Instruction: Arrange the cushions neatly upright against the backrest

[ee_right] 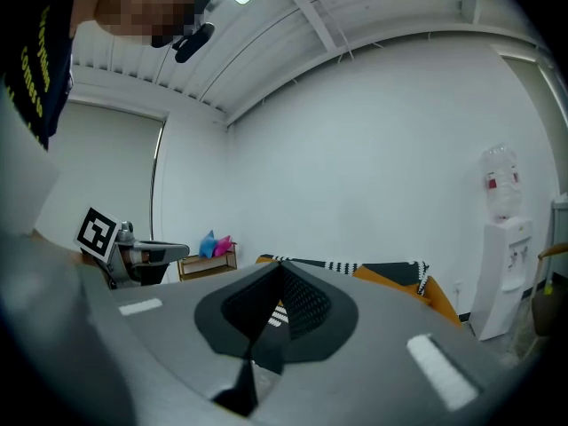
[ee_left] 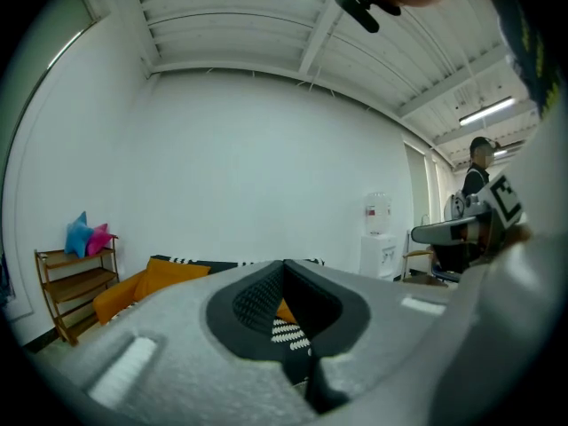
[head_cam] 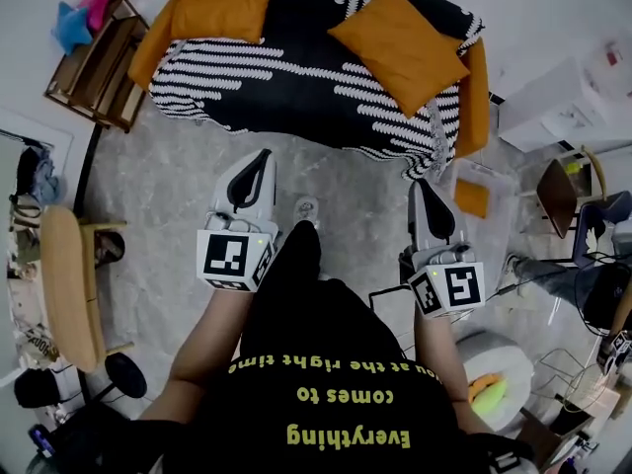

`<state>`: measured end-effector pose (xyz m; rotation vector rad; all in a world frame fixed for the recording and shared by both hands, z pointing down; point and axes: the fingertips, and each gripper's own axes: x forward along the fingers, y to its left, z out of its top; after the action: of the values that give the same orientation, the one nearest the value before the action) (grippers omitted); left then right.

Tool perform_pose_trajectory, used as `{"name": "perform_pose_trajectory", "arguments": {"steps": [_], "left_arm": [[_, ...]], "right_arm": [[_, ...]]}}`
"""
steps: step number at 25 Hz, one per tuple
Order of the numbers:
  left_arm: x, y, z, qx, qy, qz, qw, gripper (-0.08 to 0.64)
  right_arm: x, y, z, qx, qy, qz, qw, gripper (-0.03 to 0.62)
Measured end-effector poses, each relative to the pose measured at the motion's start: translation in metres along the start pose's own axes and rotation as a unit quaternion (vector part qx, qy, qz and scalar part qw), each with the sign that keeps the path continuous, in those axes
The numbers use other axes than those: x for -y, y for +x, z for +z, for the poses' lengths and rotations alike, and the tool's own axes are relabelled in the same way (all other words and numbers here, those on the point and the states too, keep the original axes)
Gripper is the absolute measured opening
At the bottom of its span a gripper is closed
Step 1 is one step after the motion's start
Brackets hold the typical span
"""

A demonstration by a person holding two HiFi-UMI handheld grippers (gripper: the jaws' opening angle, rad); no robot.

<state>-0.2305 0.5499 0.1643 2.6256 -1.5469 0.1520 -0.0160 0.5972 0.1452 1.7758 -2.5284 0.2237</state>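
**Both tools closed and empty in front of the sofa**

The person's black T-shirt with yellow print [head_cam: 336, 393] fills the bottom of the head view. Just beyond it, both forearms reach out over the grey marbled floor [head_cam: 168, 186]. The left tool [head_cam: 259, 161] has its jaws pressed together with nothing between them. The right tool [head_cam: 423, 188] is likewise closed and empty. Both point toward the black sofa with white wavy stripes [head_cam: 296, 77] and stop short of its front edge.

A square orange fabric cushion [head_cam: 222, 5] sits at the sofa's back left corner, its sides in line with the backrest. A second orange cushion [head_cam: 400, 47] lies turned cornerwise on the seat toward the sofa's right end. From above I cannot tell whether either one stands upright.

A wooden shelf [head_cam: 99, 62] stands beside the sofa's left end and carries blue and pink plush pillows [head_cam: 84, 13].
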Motion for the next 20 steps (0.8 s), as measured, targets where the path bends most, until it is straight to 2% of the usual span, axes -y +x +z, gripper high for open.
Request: {"name": "perform_pose_trajectory", "arguments": {"steps": [6, 11, 15, 20], "left_arm": [[-0.044, 0.103, 0.025, 0.004, 0.011, -0.024, 0.9996, 0.002], [-0.086, 0.172, 0.049, 0.014, 0.020, -0.037, 0.9990, 0.002], [-0.104, 0.212, 0.058, 0.017, 0.024, -0.051, 0.9982, 0.002], [-0.118, 0.250, 0.057, 0.012, 0.011, -0.056, 0.9983, 0.002]], "right_arm": [[0.039, 0.102, 0.027, 0.002, -0.011, -0.007, 1.000, 0.011], [0.062, 0.178, 0.057, 0.023, -0.014, -0.019, 0.999, 0.011], [0.079, 0.213, 0.061, 0.021, -0.011, -0.033, 0.999, 0.011], [0.096, 0.243, 0.052, 0.005, -0.003, -0.038, 0.999, 0.011]]}}
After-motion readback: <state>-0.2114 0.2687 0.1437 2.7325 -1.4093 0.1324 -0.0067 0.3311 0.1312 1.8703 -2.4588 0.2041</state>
